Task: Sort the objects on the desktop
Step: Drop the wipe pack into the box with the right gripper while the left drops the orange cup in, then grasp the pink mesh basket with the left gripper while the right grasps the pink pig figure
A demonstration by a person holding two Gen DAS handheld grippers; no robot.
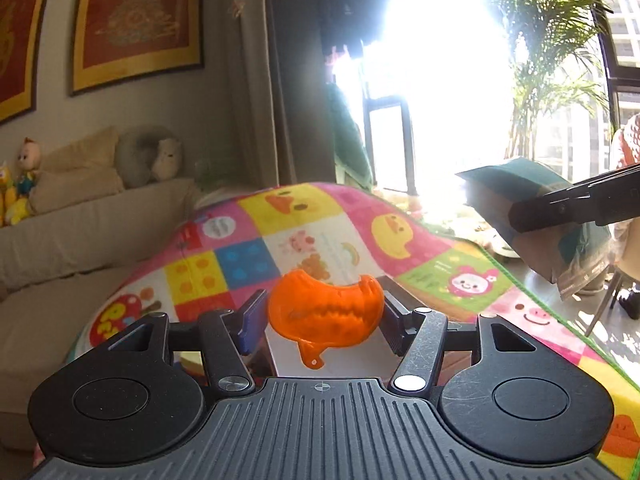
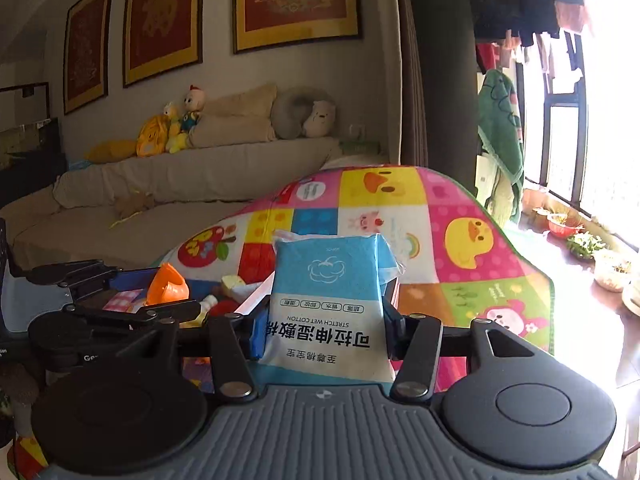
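Raised above the table, my left gripper [image 1: 323,306] is shut on an orange translucent plastic piece with toothed edges [image 1: 324,314]; its small tab hangs toward the camera. My right gripper [image 2: 326,316] is shut on a blue-and-white pack of wet cotton wipes [image 2: 328,292], held upright with the print upside down. The left wrist view catches that pack [image 1: 516,180] at the right, clamped by a black finger [image 1: 560,208]. From the right wrist, the left gripper [image 2: 120,292] and its orange piece [image 2: 166,286] show at the left. A bright cartoon-patchwork cloth [image 1: 320,232] covers the table below.
Small items [image 2: 232,284] lie on the cloth [image 2: 460,240] under the grippers, partly hidden. A beige sofa [image 2: 180,184] with cushions and plush toys runs behind. Sunlit windows, a palm [image 1: 548,80] and plant pots [image 2: 560,224] stand at the right.
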